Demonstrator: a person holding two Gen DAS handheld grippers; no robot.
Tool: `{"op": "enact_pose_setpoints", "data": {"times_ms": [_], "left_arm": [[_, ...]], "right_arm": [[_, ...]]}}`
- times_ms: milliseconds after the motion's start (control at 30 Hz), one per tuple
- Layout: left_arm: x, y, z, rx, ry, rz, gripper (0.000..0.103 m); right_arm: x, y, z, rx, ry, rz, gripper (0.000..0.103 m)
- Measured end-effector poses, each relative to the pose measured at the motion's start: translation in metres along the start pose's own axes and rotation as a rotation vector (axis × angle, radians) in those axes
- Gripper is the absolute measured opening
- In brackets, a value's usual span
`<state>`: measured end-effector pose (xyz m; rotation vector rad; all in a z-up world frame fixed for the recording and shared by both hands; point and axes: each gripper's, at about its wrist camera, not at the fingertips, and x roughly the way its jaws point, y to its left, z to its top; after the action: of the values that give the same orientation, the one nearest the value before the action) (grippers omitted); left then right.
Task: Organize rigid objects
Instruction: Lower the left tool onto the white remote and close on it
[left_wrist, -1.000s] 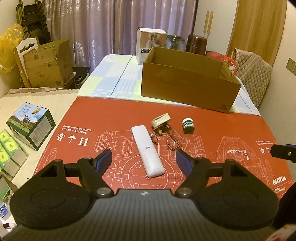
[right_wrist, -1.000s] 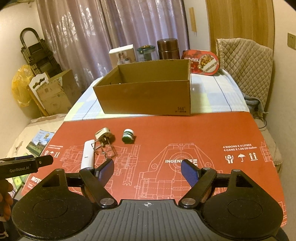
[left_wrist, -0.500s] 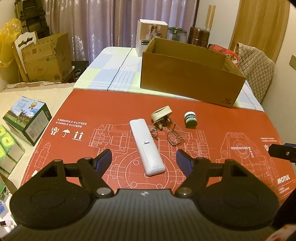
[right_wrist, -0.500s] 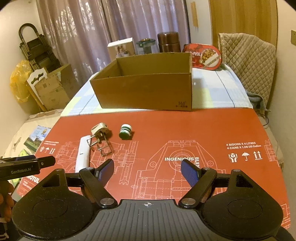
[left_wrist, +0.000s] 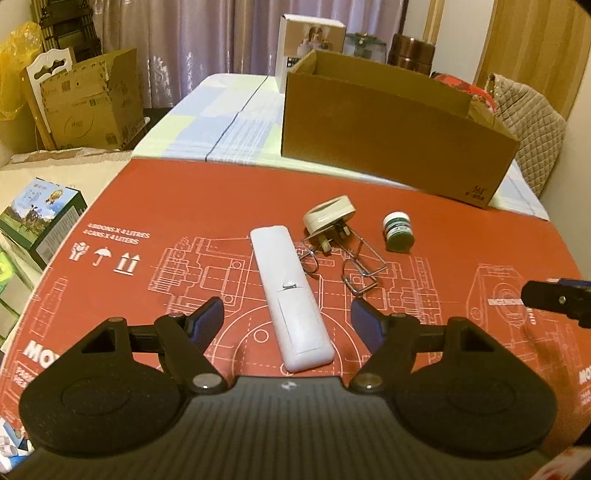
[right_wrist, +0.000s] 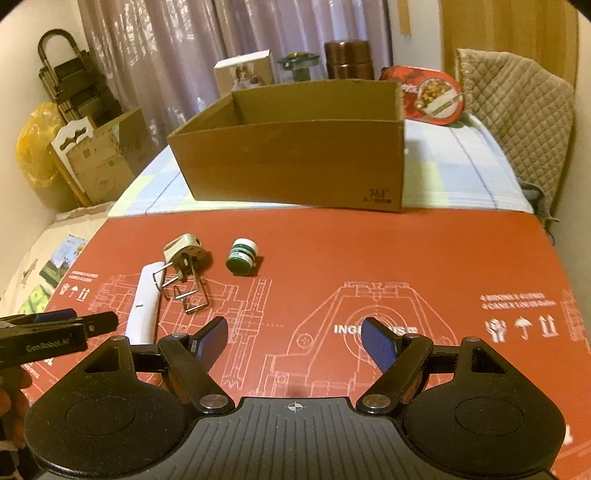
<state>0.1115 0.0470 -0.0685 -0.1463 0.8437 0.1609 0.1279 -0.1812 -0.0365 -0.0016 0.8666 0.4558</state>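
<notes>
- A red mat (left_wrist: 192, 199) is covering the near part of the table, and four small things are lying on it in a loose cluster.
- A white remote (left_wrist: 290, 295) is lying face down, long axis running away from the left wrist camera.
- Just right of it, a cream plug (left_wrist: 328, 218) is resting on its side with its pins toward the camera.
- A wire clip (left_wrist: 354, 264) is lying against the plug's pins, touching or nearly touching the remote's edge; the blur is keeping me from telling which.
- A small green jar (left_wrist: 398, 232) with a white cap is lying on its side, a little apart to the right of the plug.
- A box (right_wrist: 295, 162) of brown cardboard is standing open beyond the mat on a checked cloth (left_wrist: 229, 110); the part of its inside that is showing in the right wrist view is holding nothing, though its floor is mostly hidden by the near wall.
- The left gripper (left_wrist: 288, 317) is hanging over the near end of the remote, fingers spread to either side of it without touching, gripping nothing.
- The right gripper (right_wrist: 294, 338) is hovering over bare mat to the right of the cluster, jaws wide apart and holding nothing.
- Behind the box, a white carton (right_wrist: 245, 72), a brown canister (right_wrist: 347, 61) and a red tin (right_wrist: 432, 96) are standing.
</notes>
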Motion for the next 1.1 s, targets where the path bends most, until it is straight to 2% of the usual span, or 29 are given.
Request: {"op": "enact_pose_setpoints", "data": {"times_ms": [333,433,567,800,1100], "left_arm": [[0.043,-0.007,-0.001,-0.034,0.034,0.045,0.063],[0.052,-0.008,-0.002,-0.038,0.042,0.046,0.056],[0.058,-0.011,-0.003,-0.038,0.031,0.058,0.054],[0.063,-0.013,-0.001,-0.013,0.005,0.07,0.036],[0.06,-0.004,-0.003,0.062,0.002,0.06,0.034]], "right_arm": [[0.059,-0.005,0.018,-0.12,0.009,0.024,0.076],[0.073,-0.007,0.023,-0.147,0.012,0.034,0.076],[0.089,-0.01,0.027,-0.159,0.03,0.045,0.076],[0.104,-0.008,0.033,-0.188,0.045,0.06,0.076],[0.111,-0.005,0.034,-0.208,0.051,0.075,0.076]]}}
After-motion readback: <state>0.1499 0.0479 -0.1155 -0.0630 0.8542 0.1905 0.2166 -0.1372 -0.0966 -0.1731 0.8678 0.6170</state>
